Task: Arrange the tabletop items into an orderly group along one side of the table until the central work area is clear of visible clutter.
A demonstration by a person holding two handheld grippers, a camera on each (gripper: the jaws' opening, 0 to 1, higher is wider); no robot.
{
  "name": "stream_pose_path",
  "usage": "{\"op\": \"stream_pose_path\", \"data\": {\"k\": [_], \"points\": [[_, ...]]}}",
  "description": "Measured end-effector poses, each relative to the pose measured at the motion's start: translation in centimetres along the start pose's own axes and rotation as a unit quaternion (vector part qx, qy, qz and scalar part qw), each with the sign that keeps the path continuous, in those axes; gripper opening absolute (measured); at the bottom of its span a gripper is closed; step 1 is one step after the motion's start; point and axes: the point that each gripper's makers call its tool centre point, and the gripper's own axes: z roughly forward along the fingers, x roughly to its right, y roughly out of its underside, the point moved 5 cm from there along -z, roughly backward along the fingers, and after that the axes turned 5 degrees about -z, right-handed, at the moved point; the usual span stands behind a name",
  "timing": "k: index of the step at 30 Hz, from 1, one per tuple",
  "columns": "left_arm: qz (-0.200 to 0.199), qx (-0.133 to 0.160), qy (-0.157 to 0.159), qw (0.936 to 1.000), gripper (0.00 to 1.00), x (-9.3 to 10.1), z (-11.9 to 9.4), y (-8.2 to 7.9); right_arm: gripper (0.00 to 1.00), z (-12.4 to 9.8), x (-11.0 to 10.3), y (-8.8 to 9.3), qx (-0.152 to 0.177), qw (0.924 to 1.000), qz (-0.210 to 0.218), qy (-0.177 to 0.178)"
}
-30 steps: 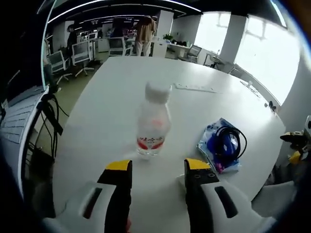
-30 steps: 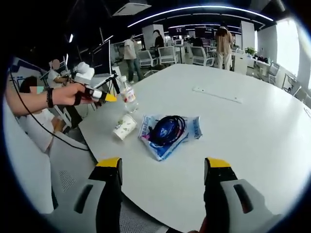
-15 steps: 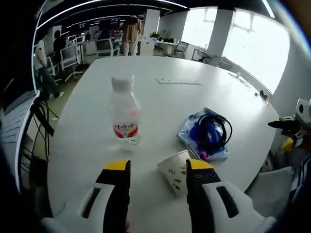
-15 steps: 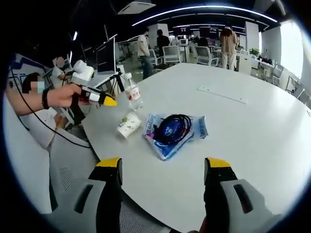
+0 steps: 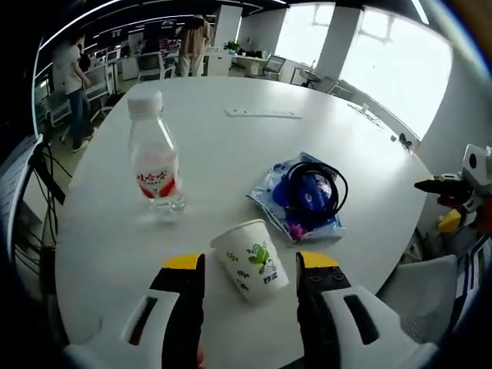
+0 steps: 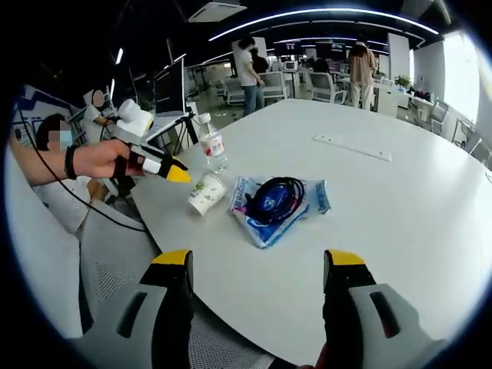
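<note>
Right now the left gripper [image 5: 247, 265] points at a paper cup [image 5: 250, 260] that lies on its side near the edge of the round white table [image 5: 231, 146]. Its two jaws are spread wide, one on each side of the cup, but they do not seem to touch it yet. They look set that way so they can close on the cup and pick it up. Just beyond the cup, to the left, a water bottle [image 5: 154, 163] stands upright. To the right of the cup lies a blue packet [image 5: 296, 201] with a black cable [image 5: 314, 184] coiled on top of it. All three things sit close together near one side of the table, and the far part of the table holds just a flat white strip [image 5: 261, 114]. The right gripper [image 6: 260, 269] hangs off the near edge of the table, well apart from everything, with its jaws wide and nothing between them. It seems to be waiting its turn. In the right gripper view, a hand [image 6: 104, 160] holds the left gripper beside the cup.
</note>
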Motion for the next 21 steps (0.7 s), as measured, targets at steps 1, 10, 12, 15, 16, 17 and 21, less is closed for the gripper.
{"op": "stream_pose_path", "data": {"k": [1,10,12,15,16,17,21], "points": [[-0.001,-0.001,0.001,1.0,0.47,0.1,0.1,0.1,0.68,-0.1,0.1,0.1,0.001,1.0,0.001,0.001],[-0.004,-0.016,0.002,0.9999,0.47,0.4,0.9,1.0,0.68,-1.0,0.2,0.9,-0.002,0.9999,0.007,0.009],[-0.004,-0.019,0.002,0.9998,0.47,0.5,1.1,1.2,0.68,-1.1,0.1,1.1,-0.003,0.9999,0.009,0.01],[-0.003,-0.027,0.003,0.9996,0.47,0.6,1.4,1.5,0.68,-1.4,0.0,1.3,-0.005,0.9999,0.01,0.011],[-0.003,-0.028,0.004,0.9996,0.47,0.7,1.5,1.6,0.68,-1.4,0.1,1.4,-0.006,0.9999,0.01,0.011],[-0.003,-0.03,0.004,0.9995,0.47,0.7,1.6,1.7,0.68,-1.5,0.0,1.5,-0.006,0.9999,0.01,0.011],[-0.006,-0.036,0.005,0.9993,0.47,0.9,2.0,2.0,0.68,-1.8,0.1,1.7,-0.006,0.9998,0.013,0.014]]}}
